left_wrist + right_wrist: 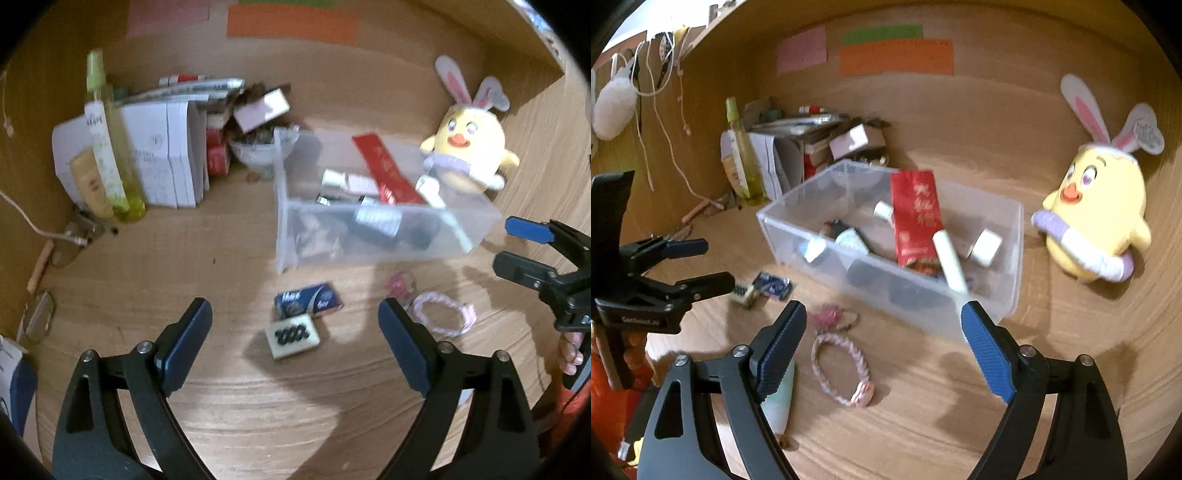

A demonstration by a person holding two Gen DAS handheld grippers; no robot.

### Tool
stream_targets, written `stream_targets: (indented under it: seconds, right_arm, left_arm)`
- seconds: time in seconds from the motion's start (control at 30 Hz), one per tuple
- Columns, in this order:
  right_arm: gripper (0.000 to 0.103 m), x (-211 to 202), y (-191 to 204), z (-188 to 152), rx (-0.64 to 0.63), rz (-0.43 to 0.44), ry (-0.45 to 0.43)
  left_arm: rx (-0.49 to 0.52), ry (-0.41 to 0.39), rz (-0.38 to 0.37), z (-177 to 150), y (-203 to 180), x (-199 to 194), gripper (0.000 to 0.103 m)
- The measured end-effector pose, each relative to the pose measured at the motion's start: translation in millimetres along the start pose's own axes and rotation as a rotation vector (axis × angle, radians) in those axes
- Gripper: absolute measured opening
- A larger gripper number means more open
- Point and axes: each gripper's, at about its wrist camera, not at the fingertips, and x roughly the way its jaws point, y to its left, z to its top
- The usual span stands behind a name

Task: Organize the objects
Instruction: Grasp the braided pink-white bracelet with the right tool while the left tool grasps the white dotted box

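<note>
Both my tongs gape wide and hold nothing. Between my left gripper fingers lie a small white box and a blue packet; my right gripper frames the braided bracelet. I should straddle each squarely before closing, then lift into the clear bin just beyond.

Black gripper arms, ribbed blue fingers, silver screws
</note>
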Motion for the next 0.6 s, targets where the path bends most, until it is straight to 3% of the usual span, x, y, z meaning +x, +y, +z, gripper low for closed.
stream_targets:
  seconds: [0.33,0.5,0.6]
  right_arm:
    - [0.084,24.9,1.9,-31.2,-0.012,0.012,0.11]
    - [0.08,27.6,11.9,-41.9,-0.086,-0.005,0.133]
    - [0.066,31.2,17.7,-46.9,-0.123,-0.006,0.155]
  left_arm:
    - [0.005,0.046,0.018,-10.7,3.8,17.2,0.092]
    - [-0.004,0.084,0.01,-9.7,5.6,25.3,0.073]
    - [-0.014,0.109,0.002,-9.8,6.9,30.2,0.061]
